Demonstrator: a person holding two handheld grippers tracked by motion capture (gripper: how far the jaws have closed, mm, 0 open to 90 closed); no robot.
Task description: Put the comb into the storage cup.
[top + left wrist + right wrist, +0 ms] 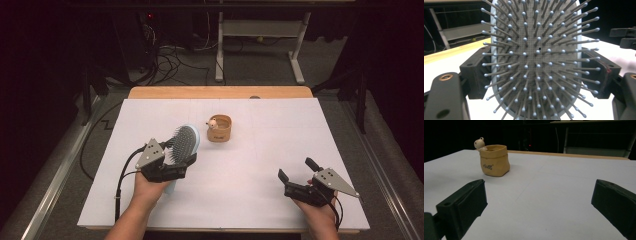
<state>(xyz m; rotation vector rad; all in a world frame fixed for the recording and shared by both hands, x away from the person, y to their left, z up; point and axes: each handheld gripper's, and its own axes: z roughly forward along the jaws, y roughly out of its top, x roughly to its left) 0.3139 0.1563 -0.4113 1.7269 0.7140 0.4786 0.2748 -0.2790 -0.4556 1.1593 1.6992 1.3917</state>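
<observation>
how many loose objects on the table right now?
2. The hairbrush is clamped in the left gripper at left of centre; the tan pot stands near the middle, toward the far edge.

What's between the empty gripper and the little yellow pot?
Nothing. In the right gripper view, just bare white table runs from the open right hand-held gripper to the pot. The high view shows the same.

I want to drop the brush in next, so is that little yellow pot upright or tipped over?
Upright. The pot stands on its base on the table, mouth upward. Whether it's empty, cannot tell.
</observation>
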